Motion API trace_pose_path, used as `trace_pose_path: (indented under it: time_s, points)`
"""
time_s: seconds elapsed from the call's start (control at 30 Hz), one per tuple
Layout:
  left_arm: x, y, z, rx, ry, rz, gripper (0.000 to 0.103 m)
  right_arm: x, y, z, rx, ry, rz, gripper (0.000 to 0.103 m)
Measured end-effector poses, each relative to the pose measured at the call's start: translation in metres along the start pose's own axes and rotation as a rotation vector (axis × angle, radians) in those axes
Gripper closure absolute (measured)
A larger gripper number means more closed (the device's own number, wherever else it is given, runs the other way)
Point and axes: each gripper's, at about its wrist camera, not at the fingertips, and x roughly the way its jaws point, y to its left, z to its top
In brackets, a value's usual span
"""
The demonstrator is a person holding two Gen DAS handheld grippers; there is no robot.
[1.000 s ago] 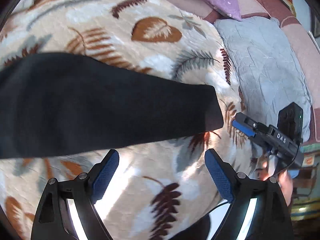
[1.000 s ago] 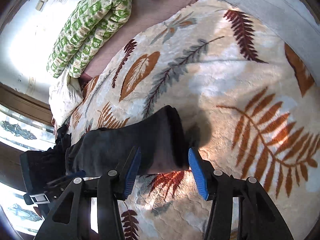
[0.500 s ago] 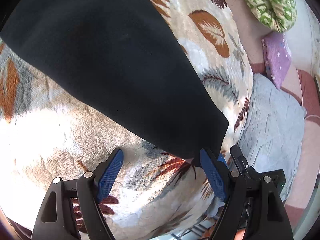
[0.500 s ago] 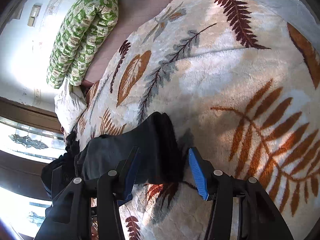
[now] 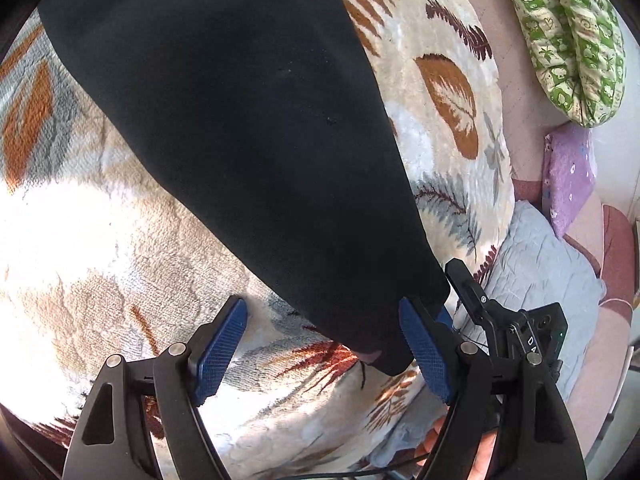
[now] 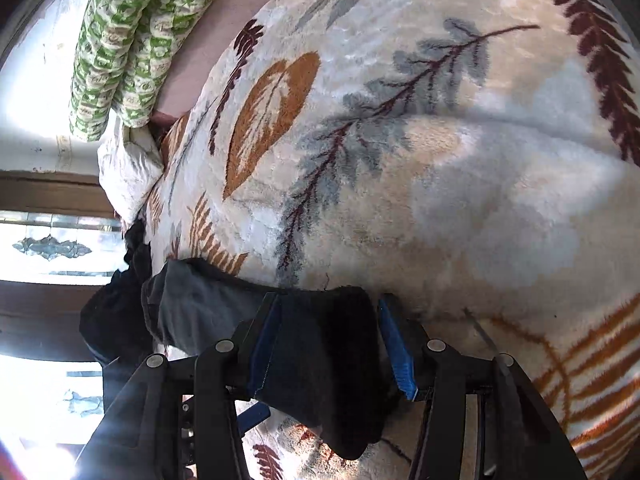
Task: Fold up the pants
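Observation:
Black pants [image 5: 248, 128] lie flat on a leaf-patterned blanket [image 5: 80, 264], one leg running from the upper left down to its hem near the bottom. My left gripper [image 5: 324, 354] is open, its jaws on either side of the lower corner of the hem. In the right wrist view the same hem [image 6: 324, 352] sits between the open jaws of my right gripper [image 6: 326, 348], which has closed in around the cuff. The right gripper [image 5: 480, 312] also shows just right of the hem in the left wrist view.
A green-patterned pillow [image 5: 576, 36], a purple pillow [image 5: 568, 176] and a grey quilted cushion [image 5: 540, 264] lie beyond the blanket. The pillow [image 6: 136, 40] also shows in the right wrist view, with a window [image 6: 48, 248] at the left.
Both grippers have moved in on the pant-leg hem. The left one swung round and down to its corner; the right one advanced so the cuff lies between its jaws.

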Motion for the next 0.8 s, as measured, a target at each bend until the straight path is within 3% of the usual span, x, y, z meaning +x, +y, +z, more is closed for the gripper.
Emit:
trace_pose_path:
  time_s: [0.13, 0.33, 0.4, 0.47, 0.57, 0.67, 0.73, 0.8]
  points:
    - [0.007, -0.001, 0.0, 0.021, -0.017, 0.002, 0.022, 0.008, 0.004, 0.009, -0.06, 0.077, -0.009, 0.051]
    - [0.013, -0.007, -0.001, 0.032, -0.044, 0.029, 0.023, 0.011, 0.002, 0.016, -0.088, 0.093, 0.03, 0.053]
    - [0.009, -0.007, -0.006, 0.03, -0.047, 0.049, 0.037, 0.011, -0.001, 0.016, -0.086, 0.094, 0.045, 0.053]
    - [0.001, -0.005, -0.009, 0.02, -0.058, 0.033, 0.039, 0.01, -0.002, 0.016, -0.087, 0.09, 0.056, 0.053]
    - [0.003, -0.004, -0.007, -0.007, -0.06, 0.044, 0.038, 0.01, -0.003, 0.016, -0.081, 0.083, 0.065, 0.053]
    - [0.003, -0.005, -0.007, -0.065, -0.091, 0.02, 0.028, 0.01, -0.003, 0.015, -0.068, 0.069, 0.068, 0.051]
    - [0.003, -0.011, -0.005, -0.049, -0.142, 0.027, 0.028, 0.009, -0.006, 0.013, -0.056, 0.058, 0.082, 0.049]
    - [0.008, -0.016, -0.001, -0.026, -0.134, 0.041, 0.028, 0.007, -0.009, 0.012, -0.036, 0.046, 0.101, 0.048]
